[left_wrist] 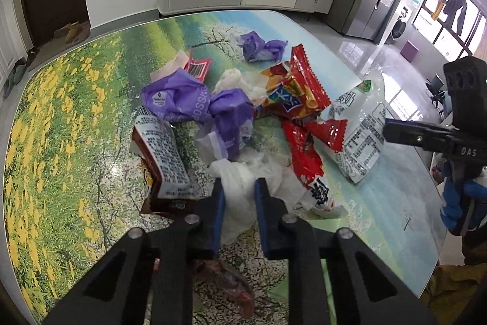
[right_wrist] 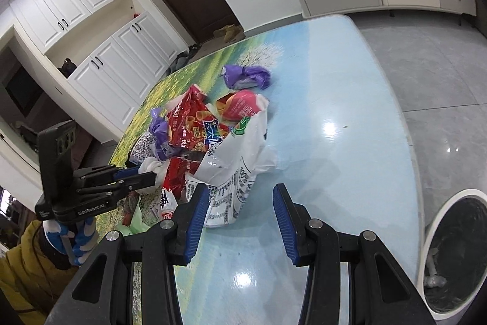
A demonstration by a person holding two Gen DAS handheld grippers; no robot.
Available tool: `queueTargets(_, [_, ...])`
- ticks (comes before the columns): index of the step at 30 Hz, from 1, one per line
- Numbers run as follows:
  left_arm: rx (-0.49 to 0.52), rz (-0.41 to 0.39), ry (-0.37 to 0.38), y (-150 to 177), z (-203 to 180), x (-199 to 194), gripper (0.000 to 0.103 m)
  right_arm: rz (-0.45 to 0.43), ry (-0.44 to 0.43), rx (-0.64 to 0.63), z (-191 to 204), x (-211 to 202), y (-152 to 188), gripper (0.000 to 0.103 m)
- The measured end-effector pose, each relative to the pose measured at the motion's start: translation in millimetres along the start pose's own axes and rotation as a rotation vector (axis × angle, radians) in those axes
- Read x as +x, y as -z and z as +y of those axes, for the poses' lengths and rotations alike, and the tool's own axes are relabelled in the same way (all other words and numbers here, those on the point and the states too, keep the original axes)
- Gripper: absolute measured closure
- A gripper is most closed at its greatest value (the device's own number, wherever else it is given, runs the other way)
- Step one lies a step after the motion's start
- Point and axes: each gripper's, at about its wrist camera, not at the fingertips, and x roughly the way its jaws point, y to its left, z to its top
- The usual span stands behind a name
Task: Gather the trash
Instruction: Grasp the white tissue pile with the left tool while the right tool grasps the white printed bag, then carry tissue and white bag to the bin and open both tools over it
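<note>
A pile of trash lies on the table [left_wrist: 61, 118]: purple wrappers [left_wrist: 185, 102], red snack bags [left_wrist: 292, 87], a white printed bag [left_wrist: 359, 136], a brown carton [left_wrist: 161, 157] and a crumpled white tissue [left_wrist: 243, 181]. My left gripper [left_wrist: 239, 194] has its jaws narrowly apart around the near edge of the tissue; whether the pads press on it is unclear. It also shows in the right wrist view [right_wrist: 143, 175]. My right gripper [right_wrist: 240, 203] is open and empty, just in front of the white printed bag [right_wrist: 234, 172].
A white-rimmed bin [right_wrist: 450, 258] with a black liner stands on the floor to the right of the table. A lone purple wrapper [right_wrist: 246, 76] lies farther back. A flattened clear-red wrapper [left_wrist: 231, 288] lies under my left gripper. The table's right edge [left_wrist: 426, 191] is close.
</note>
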Motion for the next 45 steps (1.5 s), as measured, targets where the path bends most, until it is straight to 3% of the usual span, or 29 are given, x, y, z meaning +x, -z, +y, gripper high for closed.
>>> queueTargets(3, [-0.014,-0.024,-0.005,2,0,-7,0.090,0.016,-0.018,0.015,0,8,-1,0.066])
queueTargets(7, [-0.047,-0.065,-0.008,4,4,-23,0.091,0.023,-0.016,0.011,1,14,-1,0.092])
queueTargets(10, [-0.053,-0.090,-0.016,5,4,-37,0.091,-0.004,-0.011,-0.002,5,7,0,0.096])
queueTargets(23, [-0.042,-0.191,-0.039,-1,-23,-92,0.091,-0.148,0.001,-0.047,25,-56,4,0.099])
queueTargets(30, [0.018,-0.241,-0.014,-15,-62,-113,0.091,-0.256,0.024,-0.027,16,-103,7,0.099])
queueTargets(36, [0.099,-0.251,0.043,-40,-116,-107,0.091,-0.357,0.089,0.040,-22,-155,16,0.099])
queueTargets(45, [0.213,-0.162,0.188,-77,-222,-50,0.091,-0.444,0.318,0.188,-106,-218,58,0.099])
